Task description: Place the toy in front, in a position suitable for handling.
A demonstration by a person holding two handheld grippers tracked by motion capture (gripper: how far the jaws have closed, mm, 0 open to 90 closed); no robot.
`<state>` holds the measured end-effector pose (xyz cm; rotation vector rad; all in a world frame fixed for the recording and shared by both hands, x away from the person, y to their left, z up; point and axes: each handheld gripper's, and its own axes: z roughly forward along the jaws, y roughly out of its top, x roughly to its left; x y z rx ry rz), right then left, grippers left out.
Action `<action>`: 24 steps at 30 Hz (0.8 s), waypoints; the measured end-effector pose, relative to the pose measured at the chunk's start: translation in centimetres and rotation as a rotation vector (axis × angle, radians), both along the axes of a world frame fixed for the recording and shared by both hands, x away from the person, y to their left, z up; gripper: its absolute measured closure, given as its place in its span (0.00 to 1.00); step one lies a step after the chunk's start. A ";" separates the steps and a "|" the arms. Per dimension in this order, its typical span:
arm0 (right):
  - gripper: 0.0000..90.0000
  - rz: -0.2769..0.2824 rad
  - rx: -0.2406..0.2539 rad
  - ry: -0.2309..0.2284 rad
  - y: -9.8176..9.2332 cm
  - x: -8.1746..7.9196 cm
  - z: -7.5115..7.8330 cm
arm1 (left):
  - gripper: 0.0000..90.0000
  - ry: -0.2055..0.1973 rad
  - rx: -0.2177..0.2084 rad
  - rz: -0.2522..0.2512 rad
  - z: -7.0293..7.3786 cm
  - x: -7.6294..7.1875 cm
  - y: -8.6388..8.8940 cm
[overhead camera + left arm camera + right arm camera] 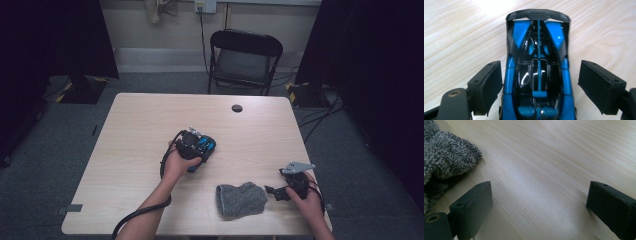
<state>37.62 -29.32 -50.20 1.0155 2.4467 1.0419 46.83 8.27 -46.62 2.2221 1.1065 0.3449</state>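
The left hand-held gripper (199, 146) sits near the middle of the table (140, 125), and a blue and black toy car (537, 67) lies between its jaws. In the left gripper view the jaws stand spread on either side of the car; the left pad sits just beside the car's flank and the right pad is clearly apart from it, with bare wood showing in the gap. The car rests flat on the table, its black wing at the far end pointing away from the gripper. In the high view the car shows as a patch of blue at the gripper's tip (206, 145), with the person's left hand (177, 162) wrapped round the gripper body.

The right hand-held gripper (272, 190) is held low near the front right corner of the table, pointing toward a crumpled grey knitted cloth (241, 199) that lies near the front edge. Its jaws are spread wide with only bare table between them; in the right gripper view the cloth (446, 157) lies just beyond the left jaw, not touching it.

There is no container on the table; the car and the cloth both lie straight on the wood, well apart. A black folding chair (243, 60) stands beyond the far edge of the table.
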 end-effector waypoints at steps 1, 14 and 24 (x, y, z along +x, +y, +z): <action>0.07 0.000 0.000 0.000 0.0 0.0 0.0 | 0.21 -0.006 0.006 -0.008 0.1 -0.2 0.1; 0.07 0.000 0.000 0.000 0.0 0.0 0.0 | 0.18 -0.051 -0.004 -0.049 -0.6 -4.0 3.9; 0.07 0.004 -0.002 -0.001 0.0 0.0 0.0 | 0.18 -0.057 -0.015 -0.048 -2.2 -4.6 4.6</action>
